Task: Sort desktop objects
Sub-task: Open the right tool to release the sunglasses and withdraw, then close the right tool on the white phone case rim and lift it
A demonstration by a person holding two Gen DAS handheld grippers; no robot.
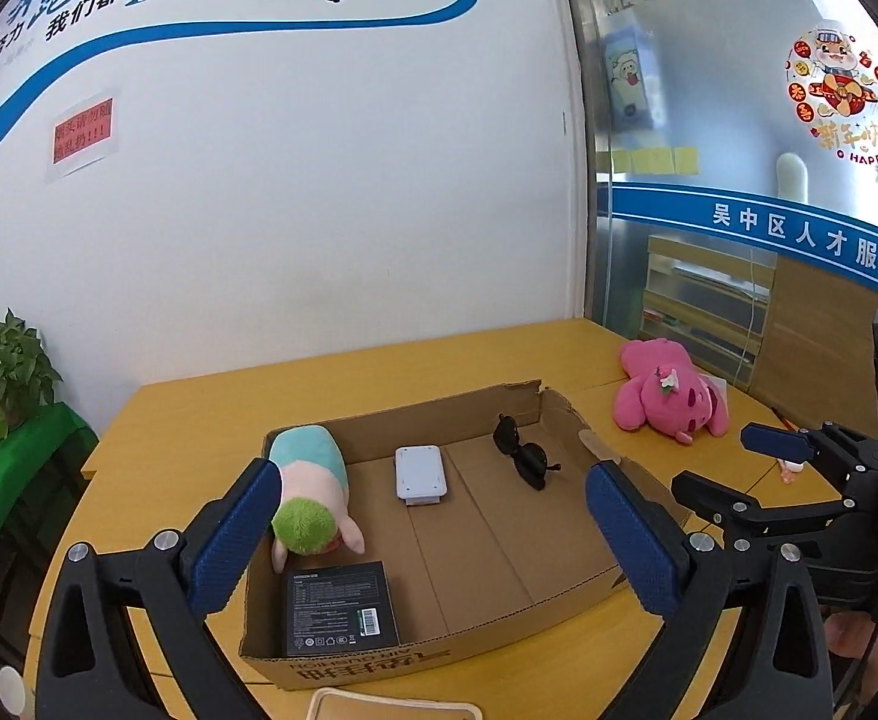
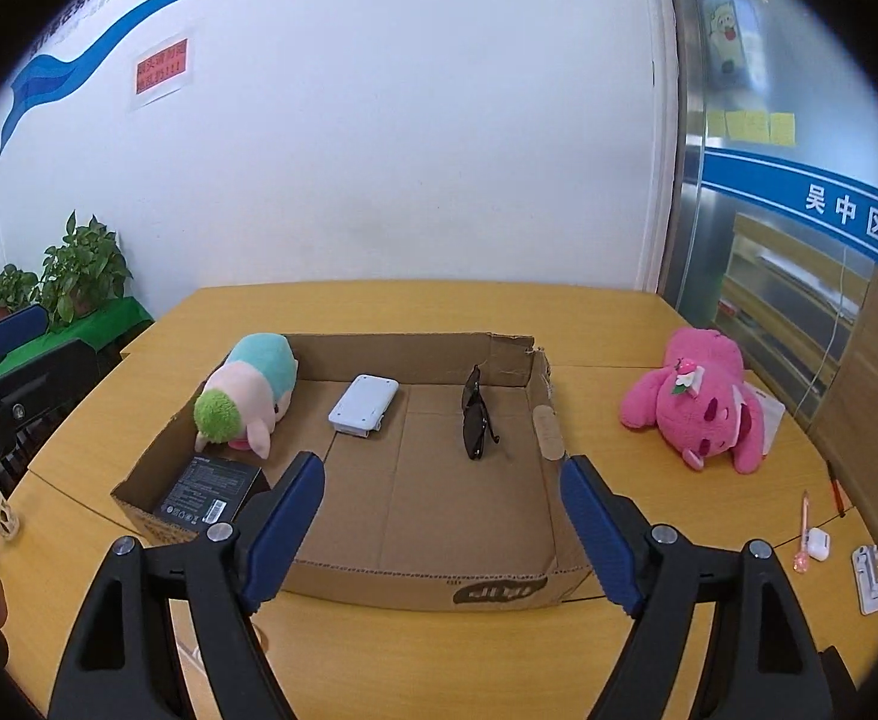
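A shallow cardboard box [image 1: 565,420] [image 2: 502,354] lies on the yellow table. In it are a green-haired plush [image 1: 310,492] [image 2: 247,390], a white device [image 1: 420,474] [image 2: 364,402], black sunglasses [image 1: 523,456] [image 2: 476,420] and a black carton [image 1: 340,606] [image 2: 211,495]. A pink plush [image 1: 673,399] [image 2: 700,405] lies on the table right of the box. My left gripper [image 1: 430,516] is open and empty over the box's near edge. My right gripper [image 2: 442,510] is open and empty over the box's near right part; it also shows in the left wrist view [image 1: 739,468].
A pink pen [image 2: 803,531], a white earbud case [image 2: 818,543] and a white holder [image 2: 869,579] lie at the table's right edge. Potted plants [image 2: 55,282] stand on a green stand at left. A wall is behind; a glass partition is at right.
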